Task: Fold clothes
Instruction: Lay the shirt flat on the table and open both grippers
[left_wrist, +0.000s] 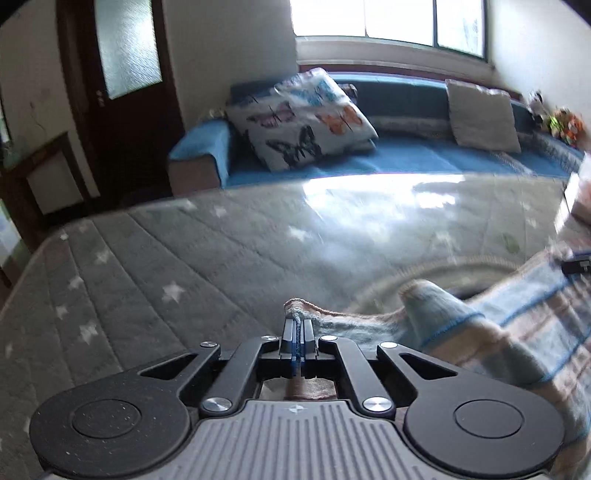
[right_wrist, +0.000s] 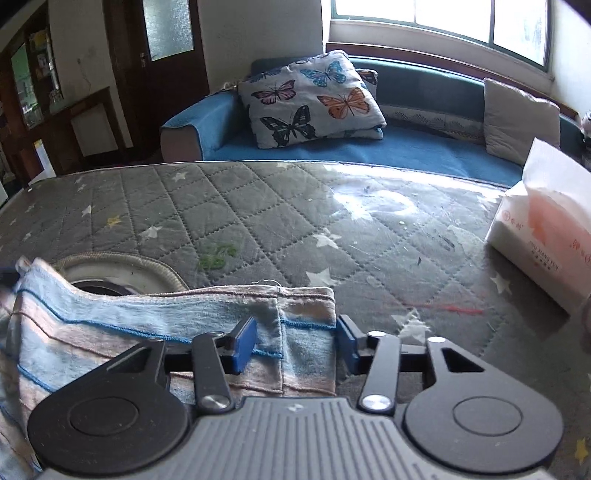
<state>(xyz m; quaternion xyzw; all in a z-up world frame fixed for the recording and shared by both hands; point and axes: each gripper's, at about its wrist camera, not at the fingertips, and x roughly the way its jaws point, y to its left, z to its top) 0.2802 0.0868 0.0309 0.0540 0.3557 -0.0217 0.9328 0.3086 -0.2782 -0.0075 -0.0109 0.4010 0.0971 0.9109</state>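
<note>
- We see the left gripper (left_wrist: 296, 326) at 6 o'clock of its own view, fingers pressed together and pinching a corner of the striped garment (left_wrist: 491, 332), with a bit of hem poking up above the tips.
- From that pinched corner the garment trails off toward 3 o'clock, lifted and blurred, in pale blue and pinkish bands with thin blue lines.
- In the right wrist view the right gripper (right_wrist: 297, 341) sits at 6 o'clock with its blue pads (right_wrist: 244, 345) spread wide; the garment's right end (right_wrist: 306, 325) lies between them, and we cannot tell whether either pad touches it.
- The cloth runs from there to 9 o'clock over the grey quilted table cover (right_wrist: 258, 206), which is printed with stars.
- Just behind the cloth, near 9 o'clock, a rope-edged round opening (right_wrist: 122, 275) shows in the cover.
- At 3 o'clock, well apart from the garment, stands a white and pink tissue pack (right_wrist: 543, 221).
- Beyond the table, toward 12 o'clock, a blue sofa (right_wrist: 388, 151) holds a butterfly cushion (right_wrist: 310, 103) and a grey cushion (right_wrist: 517, 118) under a bright window (right_wrist: 443, 18).
</note>
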